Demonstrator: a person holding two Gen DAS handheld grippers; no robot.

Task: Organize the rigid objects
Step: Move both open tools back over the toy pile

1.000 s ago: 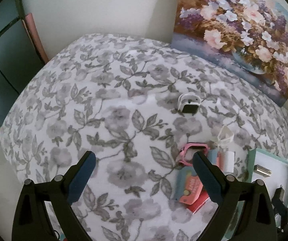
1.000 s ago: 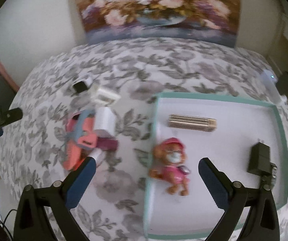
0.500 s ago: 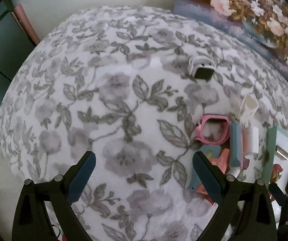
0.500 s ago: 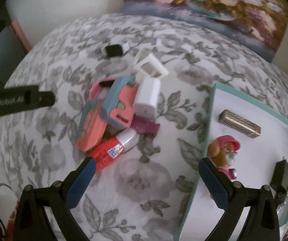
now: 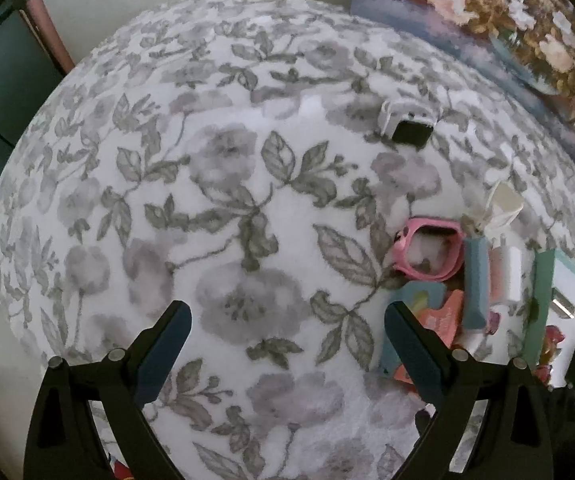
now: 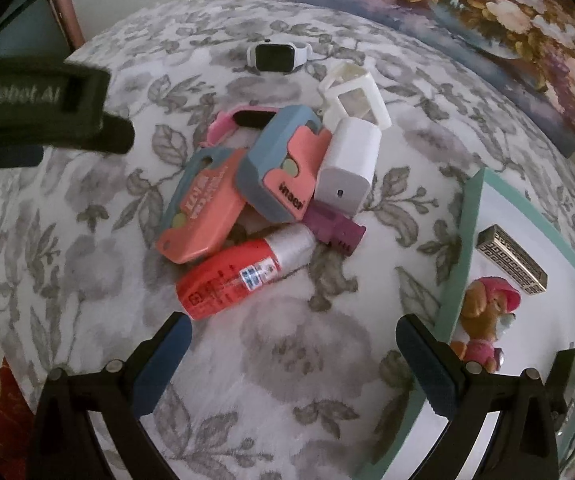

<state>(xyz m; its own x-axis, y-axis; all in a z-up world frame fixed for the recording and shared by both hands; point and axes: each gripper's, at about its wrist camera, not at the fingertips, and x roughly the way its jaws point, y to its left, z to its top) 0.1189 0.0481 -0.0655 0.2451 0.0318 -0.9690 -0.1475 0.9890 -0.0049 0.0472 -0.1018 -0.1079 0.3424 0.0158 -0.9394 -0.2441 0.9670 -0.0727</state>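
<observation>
Both grippers' jaws stand wide, holding nothing; the right gripper (image 6: 293, 356) hovers over a grey floral bedspread (image 6: 287, 360), a red cylindrical tube (image 6: 227, 284) at frame centre among piled plastic objects; teal-rimmed white tray (image 6: 469, 220) at right; left gripper (image 5: 287, 344) over bare bedspread.

Flower painting (image 6: 487, 12) behind floral tablecloth (image 5: 215, 208)

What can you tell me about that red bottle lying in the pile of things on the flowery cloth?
The red bottle lies on its side at the near edge of the pile, its clear cap end pointing up toward the purple piece. It looks like smooth plastic, with white print and a small blue and white label on its body. The salmon and blue case lies against its upper side. No claw touches it.
</observation>
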